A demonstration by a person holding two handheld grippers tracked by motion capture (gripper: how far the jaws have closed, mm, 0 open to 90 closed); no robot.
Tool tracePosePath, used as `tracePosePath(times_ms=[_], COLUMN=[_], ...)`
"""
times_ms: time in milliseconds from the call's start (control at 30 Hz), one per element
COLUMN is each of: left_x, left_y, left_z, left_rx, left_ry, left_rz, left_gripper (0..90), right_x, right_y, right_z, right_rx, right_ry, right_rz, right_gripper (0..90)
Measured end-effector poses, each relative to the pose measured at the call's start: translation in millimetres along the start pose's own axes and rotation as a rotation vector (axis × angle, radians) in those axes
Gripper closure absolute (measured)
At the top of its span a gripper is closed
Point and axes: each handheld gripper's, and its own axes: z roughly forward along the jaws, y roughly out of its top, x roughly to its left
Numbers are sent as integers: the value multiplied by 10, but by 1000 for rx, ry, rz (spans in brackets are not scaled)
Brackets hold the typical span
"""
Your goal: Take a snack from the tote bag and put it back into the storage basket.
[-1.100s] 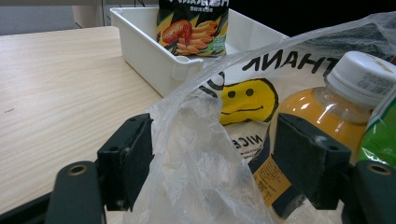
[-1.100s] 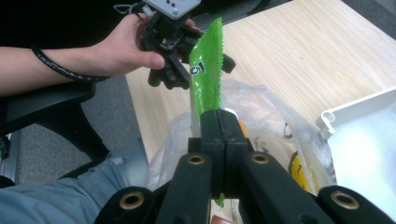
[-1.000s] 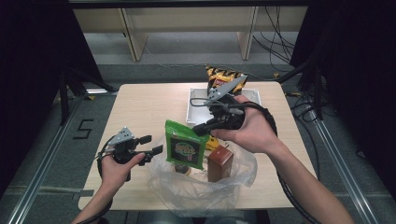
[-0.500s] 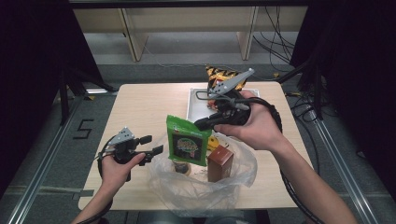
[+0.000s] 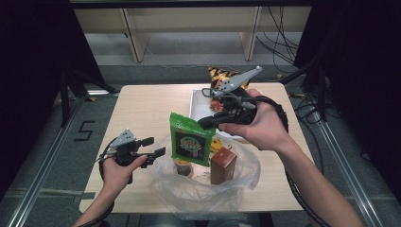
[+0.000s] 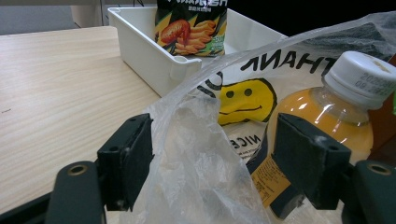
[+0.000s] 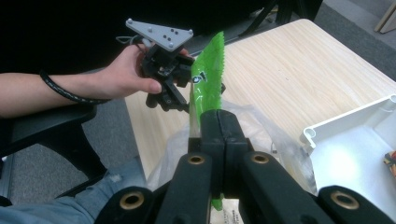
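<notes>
Green packet's (image 7: 206,79) lower half hidden behind the right tongs (image 7: 219,140)

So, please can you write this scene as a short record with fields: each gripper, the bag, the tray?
right gripper: shut on the green packet, held above the plastic bag
left gripper: open, bag's film between its jaws, pads not pressing
bag contents: orange juice bottle, brown box
white tray: holds a snack packet
surface: wooden table
</notes>
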Motion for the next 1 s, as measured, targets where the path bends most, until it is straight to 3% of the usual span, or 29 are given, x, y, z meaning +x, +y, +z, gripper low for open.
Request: tracePosePath(times_ms=[100,233,300,400,433,533,667,1000], left_x=[-6,-6,-6,-7,-8,-9,-10,-10], left_y=[-2,0,-1,-1,0,2,4,2], left_z=[7,7,8,9,8,6,2,1], left_rx=[1,3,2,2,3,3,5,5], left_ry=[1,-2,-2,-2,-3,-4,-1,0], left_rz=[-8,-6,-7,-2,3,4,7,5], left_gripper=[279,279,279,279,279,279,279,279], right_x=[-20,-9,-22,-24,-6,-31,-25,-93], right_y=[7,21,32,40,39,49,57,76], right_z=[-20,-60,-70,-83,-94,-106,-132,-215], right_rx=[-10,-17,-28,-28,-23,-35,-43,-71], right_ry=[1,-5,-10,-1,-7,-18,-14,-38], right_rz=[-29,-4,-33,-31,-3,-33,0,11], right_gripper=[900,900,900,900,900,900,900,900])
